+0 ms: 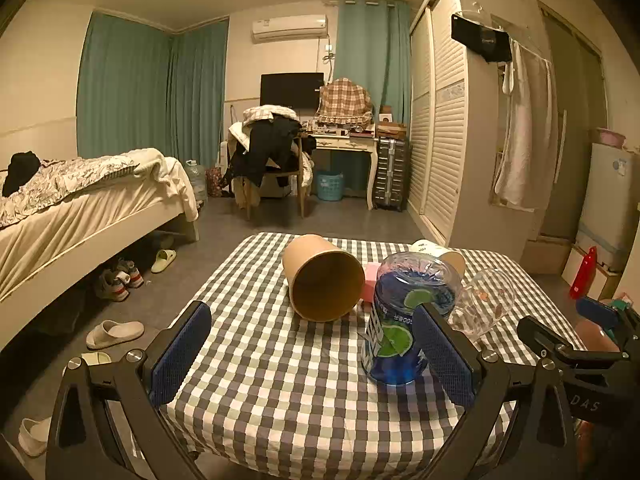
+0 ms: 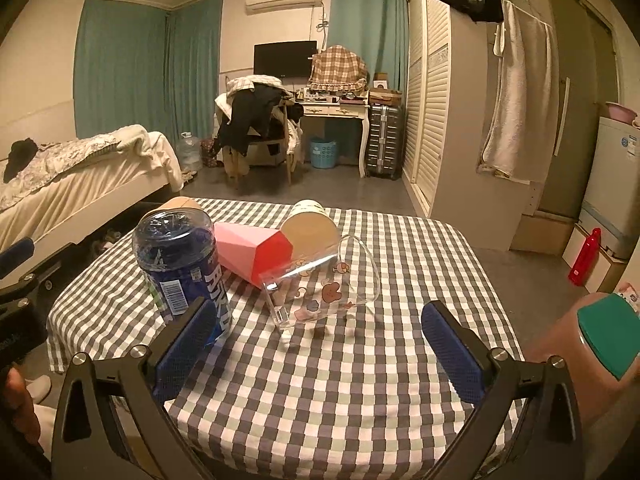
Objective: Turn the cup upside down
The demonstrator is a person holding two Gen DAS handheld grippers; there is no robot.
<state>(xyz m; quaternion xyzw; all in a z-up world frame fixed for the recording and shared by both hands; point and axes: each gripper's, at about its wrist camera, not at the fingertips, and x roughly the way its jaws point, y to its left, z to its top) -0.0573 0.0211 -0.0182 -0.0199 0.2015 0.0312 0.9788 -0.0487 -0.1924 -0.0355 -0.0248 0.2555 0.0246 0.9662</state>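
table: checked cloth covers it, grey, white and pale green squares
right gripper: fingers spread wide, blue pads, nothing between them, low over the near part of the cloth
glass cup: clear, cartoon prints, lying on its side, just ahead of the gripper
blue cup: clear plastic with blue label and barcode, standing upside down at left, just behind the gripper's left finger
pink cup: faceted, on its side, between blue cup and glass cup
paper cup: on its side behind the glass cup, open mouth towards the camera
brown cup: only its top shows behind the blue cup
pink bottle: teal lid, at the right edge
left gripper: partly in view at the left edge
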